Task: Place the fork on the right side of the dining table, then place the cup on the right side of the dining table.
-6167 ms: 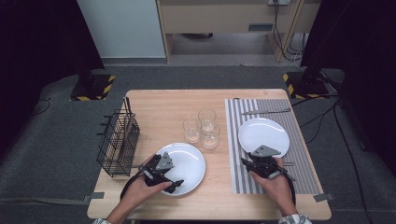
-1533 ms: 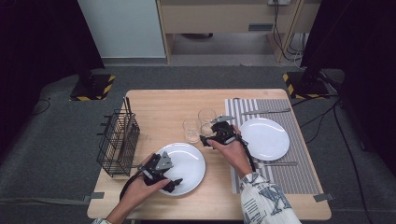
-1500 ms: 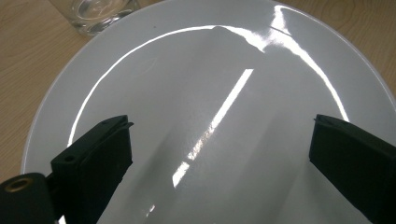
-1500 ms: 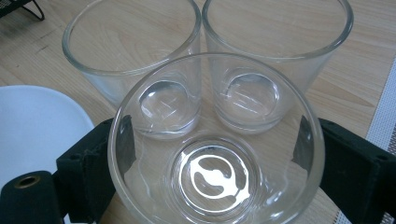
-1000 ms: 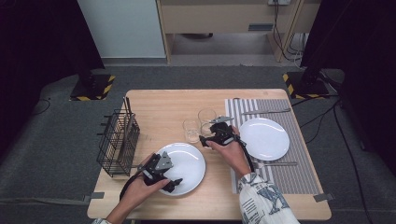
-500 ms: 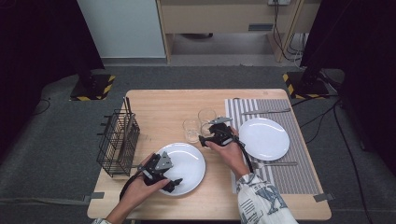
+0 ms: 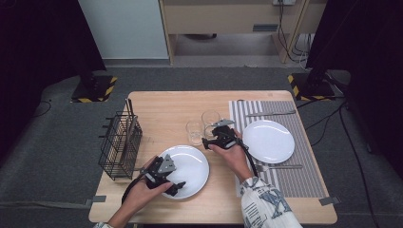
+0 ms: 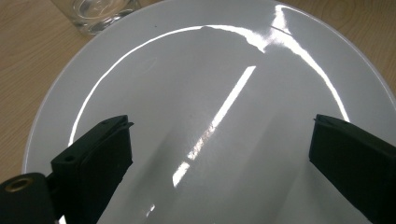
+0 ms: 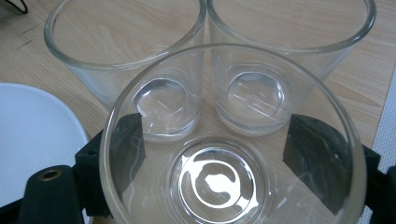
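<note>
Three clear glasses stand together mid-table. My right gripper (image 7: 209, 138) (image 9: 212, 151) straddles the nearest glass (image 9: 219, 182). Its jaws have just been closing, and the pads now lie against the glass's two sides. The glass stands on the wood. The other two glasses (image 9: 126, 56) (image 9: 289, 51) stand just beyond it, seen from above as the left glass (image 7: 194, 132) and the far glass (image 7: 209, 117). My left gripper (image 7: 175, 186) (image 8: 219, 154) hovers open over the near white plate (image 7: 192, 164) (image 8: 210, 70), with nothing between its pads.
A black wire basket (image 7: 119, 145) stands at the table's left edge. On the right, a striped placemat (image 7: 285, 183) carries a second white plate (image 7: 268, 141), with cutlery beyond the plate (image 7: 271, 114) and in front of it (image 7: 280, 166).
My right gripper left the placemat plate several seconds ago and came to the glasses. Within the last second both hands keep still, and the right jaws have drawn in slightly around the glass.
</note>
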Demonstrator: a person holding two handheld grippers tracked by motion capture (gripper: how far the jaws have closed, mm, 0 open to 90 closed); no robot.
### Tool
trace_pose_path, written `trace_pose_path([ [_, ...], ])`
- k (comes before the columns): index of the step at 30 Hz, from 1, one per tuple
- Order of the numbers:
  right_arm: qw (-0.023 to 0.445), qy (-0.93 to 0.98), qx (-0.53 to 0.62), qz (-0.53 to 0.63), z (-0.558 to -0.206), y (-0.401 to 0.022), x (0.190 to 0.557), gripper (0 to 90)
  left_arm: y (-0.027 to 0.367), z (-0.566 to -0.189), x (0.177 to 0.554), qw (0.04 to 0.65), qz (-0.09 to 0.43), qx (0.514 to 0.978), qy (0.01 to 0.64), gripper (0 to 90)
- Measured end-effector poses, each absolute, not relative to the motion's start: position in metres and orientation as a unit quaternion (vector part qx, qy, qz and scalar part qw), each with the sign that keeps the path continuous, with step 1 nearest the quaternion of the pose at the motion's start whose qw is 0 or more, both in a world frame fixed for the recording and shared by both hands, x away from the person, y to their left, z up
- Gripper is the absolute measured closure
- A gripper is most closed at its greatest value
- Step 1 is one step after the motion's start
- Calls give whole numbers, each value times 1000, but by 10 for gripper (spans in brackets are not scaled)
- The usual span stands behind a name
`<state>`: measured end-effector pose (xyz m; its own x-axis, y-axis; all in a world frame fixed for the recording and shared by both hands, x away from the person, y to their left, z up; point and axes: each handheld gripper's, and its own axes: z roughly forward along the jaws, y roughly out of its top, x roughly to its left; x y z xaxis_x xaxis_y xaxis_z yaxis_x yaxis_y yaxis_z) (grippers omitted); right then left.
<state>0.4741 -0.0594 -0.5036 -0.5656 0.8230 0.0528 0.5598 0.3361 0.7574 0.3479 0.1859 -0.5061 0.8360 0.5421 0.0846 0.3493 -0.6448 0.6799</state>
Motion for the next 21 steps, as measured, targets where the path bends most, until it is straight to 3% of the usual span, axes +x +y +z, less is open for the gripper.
trace_pose_path([
  [21,176,800,431,378,-503,-59,473,191,187,-506,347,340,144,895,250,50],
])
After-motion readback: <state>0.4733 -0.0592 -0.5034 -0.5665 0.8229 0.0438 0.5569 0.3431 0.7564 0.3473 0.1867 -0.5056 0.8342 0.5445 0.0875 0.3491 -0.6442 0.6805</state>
